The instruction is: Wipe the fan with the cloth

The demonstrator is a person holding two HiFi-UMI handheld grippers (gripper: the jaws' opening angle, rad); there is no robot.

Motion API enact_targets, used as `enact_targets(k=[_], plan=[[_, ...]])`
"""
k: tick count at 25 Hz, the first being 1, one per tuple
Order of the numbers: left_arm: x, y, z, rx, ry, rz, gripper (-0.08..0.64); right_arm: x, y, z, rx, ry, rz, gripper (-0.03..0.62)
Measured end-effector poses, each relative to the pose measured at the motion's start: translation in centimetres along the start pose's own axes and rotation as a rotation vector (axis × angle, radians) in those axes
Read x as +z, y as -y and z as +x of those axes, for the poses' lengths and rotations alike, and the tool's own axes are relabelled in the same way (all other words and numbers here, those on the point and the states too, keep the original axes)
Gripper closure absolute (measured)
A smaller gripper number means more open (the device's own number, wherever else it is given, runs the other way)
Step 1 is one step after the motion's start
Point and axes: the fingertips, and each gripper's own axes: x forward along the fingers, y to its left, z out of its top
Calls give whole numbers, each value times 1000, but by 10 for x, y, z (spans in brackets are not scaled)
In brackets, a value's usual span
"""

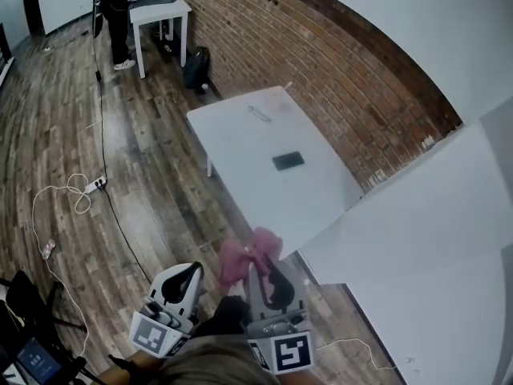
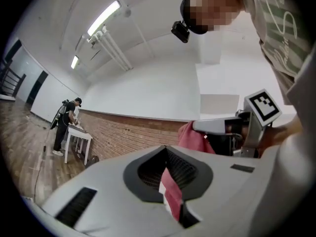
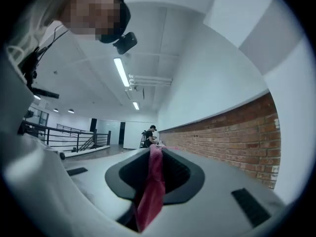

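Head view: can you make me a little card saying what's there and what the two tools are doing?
Place: room with a wood floor and a brick wall
Furniture: long white table
On it: small dark flat thing
Cloth: pink, bunched, up off the floor
Right tool: shut on the cloth
Left tool: shut, beside the right one; a red strip shows at its jaws, can't tell what
Fan: not in view
Person: far off, at another table

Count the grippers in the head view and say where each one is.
2. The left gripper is at the bottom, left of centre, jaws shut; the right gripper beside it grips the pink cloth. None seems hidden.
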Motion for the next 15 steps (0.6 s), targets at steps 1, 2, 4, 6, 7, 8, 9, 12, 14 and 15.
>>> enact_targets(k=[1, 2, 4, 6, 7, 8, 9, 12, 14, 15], plan=[[5, -16, -10, 2, -13, -7, 560, -1, -22, 2, 1, -16, 5, 509], [10, -31, -17, 2, -20, -19, 560, -2, -40, 5, 0, -31, 18, 510], [19, -60, -21, -5, -26, -45, 560, -5, -65, 16, -13, -54, 28, 511], [27, -85, -15, -16, -35, -68, 560, -12, -78, 33, -41, -80, 24, 510], [31, -101, -12, -15, -34, -64, 560, -16, -83, 43, -61, -94, 21, 510], [34, -119, -8, -11, -29, -44, 560, -20, -87, 55, -86, -106, 18, 510], [37, -137, -1, -12, -24, -19, 560, -24, -87, 69, -115, -112, 18, 510], [48, -179, 33, -73, -24, 77, 560, -27, -80, 111, -218, -102, 15, 511], [55, -201, 57, -139, -37, 162, 560, -27, -74, 141, -288, -95, -8, 511], [59, -211, 67, -173, -49, 176, 560, -27, -74, 156, -317, -94, -13, 511]])
